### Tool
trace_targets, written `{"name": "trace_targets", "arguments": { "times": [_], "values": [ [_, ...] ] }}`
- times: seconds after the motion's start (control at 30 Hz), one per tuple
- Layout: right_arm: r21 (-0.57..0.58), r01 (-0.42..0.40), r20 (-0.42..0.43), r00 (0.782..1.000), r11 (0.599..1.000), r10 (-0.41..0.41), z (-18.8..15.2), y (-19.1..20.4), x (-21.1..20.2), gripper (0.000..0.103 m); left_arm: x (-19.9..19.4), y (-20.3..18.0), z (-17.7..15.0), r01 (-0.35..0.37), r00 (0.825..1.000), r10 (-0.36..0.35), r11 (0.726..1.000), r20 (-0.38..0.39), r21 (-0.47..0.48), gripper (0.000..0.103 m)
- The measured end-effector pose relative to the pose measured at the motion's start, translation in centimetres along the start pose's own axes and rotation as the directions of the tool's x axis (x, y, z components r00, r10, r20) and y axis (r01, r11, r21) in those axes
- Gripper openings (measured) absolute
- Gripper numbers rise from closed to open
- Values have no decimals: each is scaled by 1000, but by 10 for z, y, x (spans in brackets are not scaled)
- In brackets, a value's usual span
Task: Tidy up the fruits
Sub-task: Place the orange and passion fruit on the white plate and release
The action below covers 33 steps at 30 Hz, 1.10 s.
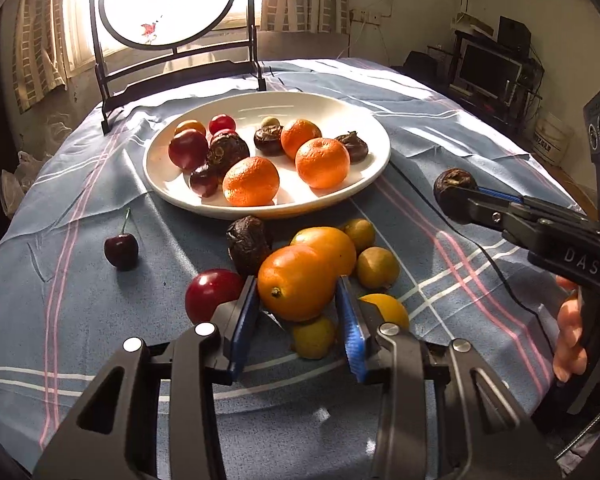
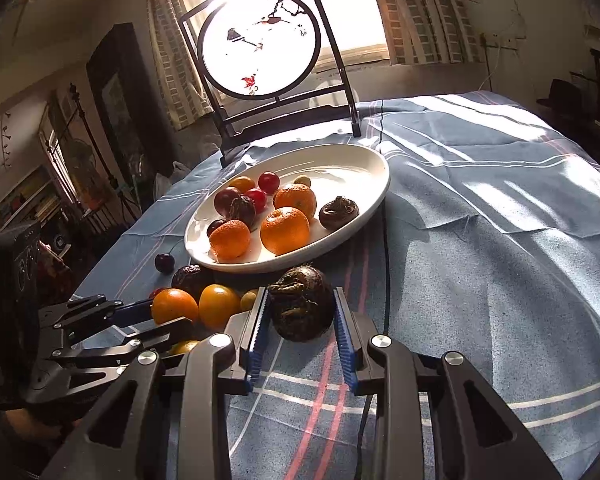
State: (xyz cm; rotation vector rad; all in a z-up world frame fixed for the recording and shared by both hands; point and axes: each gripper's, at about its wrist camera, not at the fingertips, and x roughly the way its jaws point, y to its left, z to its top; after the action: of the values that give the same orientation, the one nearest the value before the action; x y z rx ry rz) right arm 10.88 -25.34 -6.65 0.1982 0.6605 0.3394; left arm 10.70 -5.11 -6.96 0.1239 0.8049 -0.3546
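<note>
A white plate [image 1: 364, 120] [image 2: 364, 160] holds three mandarins, dark water chestnuts and red cherry tomatoes. My left gripper [image 1: 298, 300] is shut on an orange tomato [image 1: 296, 282], also seen in the right wrist view [image 2: 174, 305], in the loose pile in front of the plate. My right gripper [image 2: 300, 312] is shut on a dark water chestnut [image 2: 302, 306] [image 1: 454, 190] right of the pile, near the plate's front edge. The pile holds another orange tomato [image 1: 328, 242], small yellow fruits [image 1: 376, 267], a red tomato [image 1: 212, 292] and a water chestnut [image 1: 246, 242].
A cherry [image 1: 121, 250] with its stem lies left of the pile. A round painted screen on a dark stand [image 1: 172, 20] [image 2: 260, 44] stands behind the plate by the window. A black cable [image 2: 386, 248] runs across the blue striped tablecloth [image 2: 500, 240].
</note>
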Motion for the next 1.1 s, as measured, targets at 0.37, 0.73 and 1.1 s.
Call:
{"name": "trace_targets", "arguments": {
  "times": [0.37,0.73,1.1],
  "values": [
    [-6,-12,3,1000,1000,12,1,1,-1,31,-31,14,5,24,995,-17,997,96,-74,37],
    [-35,5,38,999,999,-3,86,7,27,31,4,25,87,59,997,-57,997,51,-42,37],
    [21,1,2,1000,1000,-1,114,-4,72,48,46,34,115,42,999,-42,996,3,-79,61]
  ]
}}
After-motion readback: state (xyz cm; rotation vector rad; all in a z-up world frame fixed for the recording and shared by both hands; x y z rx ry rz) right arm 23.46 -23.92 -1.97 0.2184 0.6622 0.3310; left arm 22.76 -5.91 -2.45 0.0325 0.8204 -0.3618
